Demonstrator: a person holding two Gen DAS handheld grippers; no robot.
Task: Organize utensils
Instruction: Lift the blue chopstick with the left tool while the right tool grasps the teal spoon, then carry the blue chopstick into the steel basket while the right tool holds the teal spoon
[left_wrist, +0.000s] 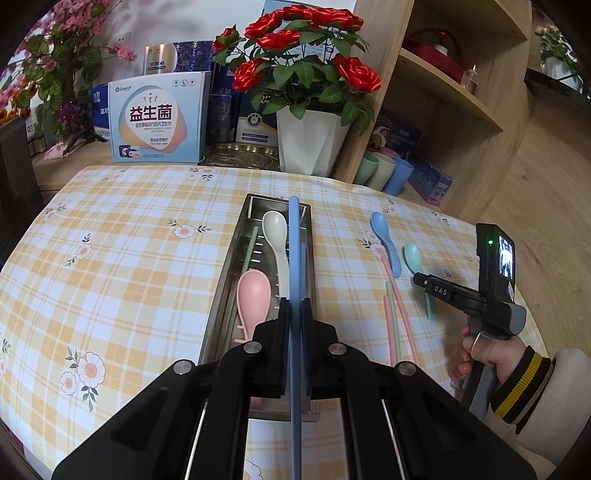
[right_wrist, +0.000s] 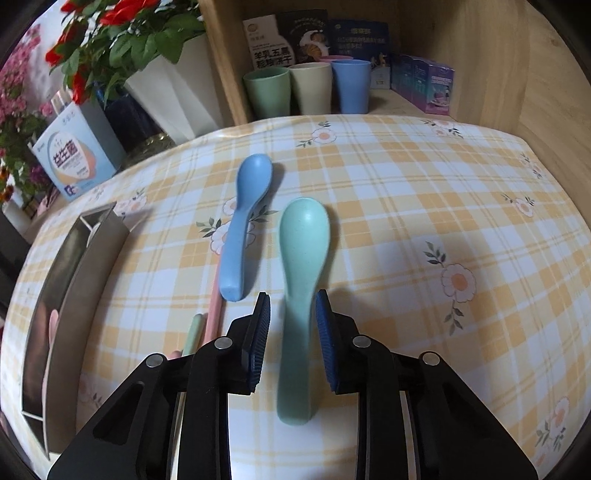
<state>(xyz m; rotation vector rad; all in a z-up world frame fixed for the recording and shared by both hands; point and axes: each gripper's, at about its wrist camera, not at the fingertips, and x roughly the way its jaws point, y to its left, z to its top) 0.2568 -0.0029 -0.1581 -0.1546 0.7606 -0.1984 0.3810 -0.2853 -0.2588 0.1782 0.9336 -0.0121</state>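
My left gripper (left_wrist: 294, 306) is shut on a blue chopstick (left_wrist: 294, 258) and holds it lengthwise above the steel utensil tray (left_wrist: 225, 291). The tray holds a white spoon (left_wrist: 276, 232), a pink spoon (left_wrist: 252, 299) and a green chopstick (left_wrist: 248, 254). My right gripper (right_wrist: 291, 321) is open, its jaws on either side of the handle of a teal spoon (right_wrist: 301, 273) that lies on the cloth. A blue spoon (right_wrist: 245, 221) lies just left of it. Pink and green chopsticks (left_wrist: 397, 317) lie beside the spoons.
The checked tablecloth (left_wrist: 129, 251) covers the table. A white pot of red roses (left_wrist: 314, 144), boxes (left_wrist: 157, 118) and a brass dish (left_wrist: 240, 155) stand along the back. Pastel cups (right_wrist: 314, 88) sit in the wooden shelf at back right.
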